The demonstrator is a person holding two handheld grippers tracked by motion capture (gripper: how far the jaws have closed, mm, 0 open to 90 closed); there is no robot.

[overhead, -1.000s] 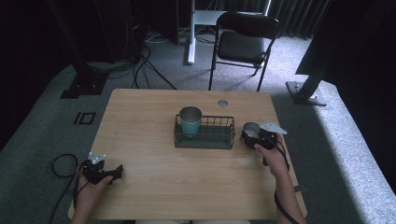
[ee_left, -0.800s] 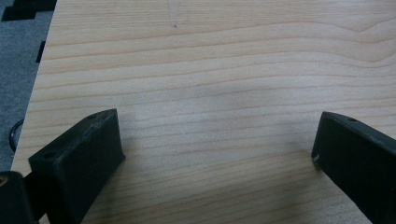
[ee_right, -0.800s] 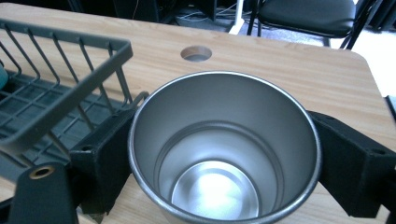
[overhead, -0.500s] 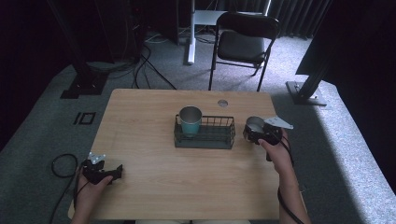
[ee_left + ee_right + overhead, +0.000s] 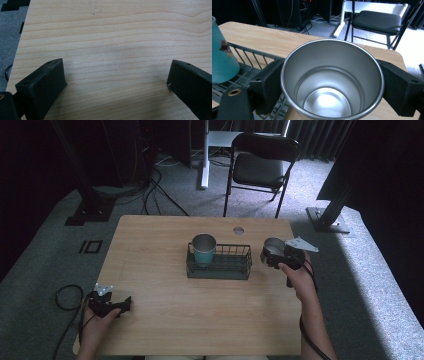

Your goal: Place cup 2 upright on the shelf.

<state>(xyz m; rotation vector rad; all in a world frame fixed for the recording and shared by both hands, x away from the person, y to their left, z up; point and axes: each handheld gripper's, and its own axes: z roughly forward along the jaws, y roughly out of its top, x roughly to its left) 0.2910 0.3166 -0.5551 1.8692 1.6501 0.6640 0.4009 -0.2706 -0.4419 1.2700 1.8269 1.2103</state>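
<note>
Wooden table (image 5: pixel 165 250), right gripper (image 5: pixel 332 82) fingers clamped on steel cup (image 5: pixel 332 82), base cut off, left gripper (image 5: pixel 115 77) fingers apart.

The high view overlooks the whole table (image 5: pixel 165 320); both tool views sit close above that same wood.

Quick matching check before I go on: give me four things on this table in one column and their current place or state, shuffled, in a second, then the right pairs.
1. steel cup
2. teal cup
3. wire basket
4. left gripper

A. open, low over bare wood at the table's near left corner
B. standing upright in the basket's left end
C. clamped between the right gripper's jaws, just right of the basket
D. at the middle of the table

Pairs: 1-C, 2-B, 3-D, 4-A
</note>
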